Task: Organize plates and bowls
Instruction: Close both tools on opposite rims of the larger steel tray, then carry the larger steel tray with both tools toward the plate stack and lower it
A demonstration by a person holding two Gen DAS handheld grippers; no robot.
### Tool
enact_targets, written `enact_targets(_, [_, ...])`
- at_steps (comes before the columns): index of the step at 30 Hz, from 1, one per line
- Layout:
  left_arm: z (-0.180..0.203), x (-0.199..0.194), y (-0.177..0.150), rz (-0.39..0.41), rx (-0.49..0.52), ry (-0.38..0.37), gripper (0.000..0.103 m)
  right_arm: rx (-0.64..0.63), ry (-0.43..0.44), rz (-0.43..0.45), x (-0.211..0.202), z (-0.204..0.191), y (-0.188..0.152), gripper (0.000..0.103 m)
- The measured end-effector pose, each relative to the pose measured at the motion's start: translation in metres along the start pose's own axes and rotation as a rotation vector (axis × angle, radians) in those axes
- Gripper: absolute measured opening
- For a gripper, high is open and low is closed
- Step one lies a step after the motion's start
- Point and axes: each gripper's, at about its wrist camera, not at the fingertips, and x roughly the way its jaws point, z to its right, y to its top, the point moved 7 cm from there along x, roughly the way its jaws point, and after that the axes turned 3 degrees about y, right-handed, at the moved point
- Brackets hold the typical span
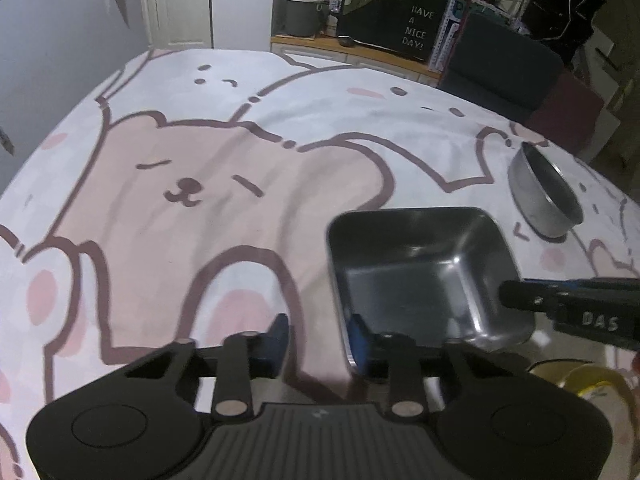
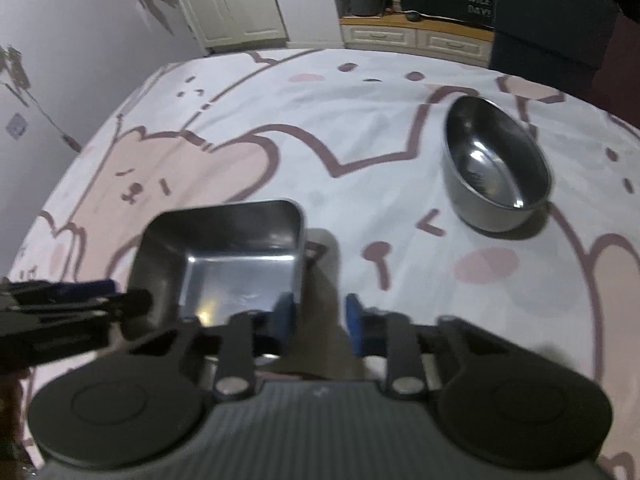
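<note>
A square steel tray [image 1: 424, 276] sits on the bear-print cloth [image 1: 200, 208], in the lower right of the left wrist view and the lower left of the right wrist view; a round steel bowl [image 2: 496, 168] stands apart from it, at the right edge of the left wrist view and in the upper right of the right wrist view.

The left gripper [image 1: 318, 340] is at the bottom centre of its own view; its jaws are narrow, its right blue pad [image 1: 358, 338] lies against the tray's near left rim and the other pad stands outside that wall, so the rim is between them; whether the pads press on it I cannot tell.

The right gripper [image 2: 318, 320] is at the bottom centre of its view; its jaws are also narrow, its left blue pad [image 2: 284, 316] is at the tray's near right corner, the other is over the cloth; a firm grip is not clear, since the frame is blurred.

Each gripper shows in the other's view as a dark bar at the tray's side.
</note>
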Motion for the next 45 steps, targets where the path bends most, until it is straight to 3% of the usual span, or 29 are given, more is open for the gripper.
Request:
enact_targets(4, [0.007,-0.001,0.001,0.001,-0.003,-0.039,0.007,0.009,0.031,0.013,0.004,-0.003,0.001,0.008])
enact_targets(12, [0.015,-0.027,0.012,0.070,-0.025,-0.063,0.005,0.008,0.044,0.036,-0.006,-0.004,0.001,0.004])
enact_targets(18, [0.043,-0.068,0.021,0.161,-0.043,-0.130,0.005,0.015,0.043,0.126,-0.052,0.006,0.003,0.005])
enact_targets(25, [0.108,-0.117,0.016,0.229,-0.019,-0.251,0.005,0.050,-0.007,0.239,-0.130,0.038,-0.015,0.005])
enact_targets(34, [0.198,-0.164,-0.010,0.269,0.082,-0.385,0.006,0.128,-0.105,0.358,-0.231,0.099,-0.063,0.005])
enact_targets(45, [0.288,-0.175,-0.062,0.242,0.282,-0.435,0.006,0.226,-0.185,0.401,-0.298,0.172,-0.131,0.005])
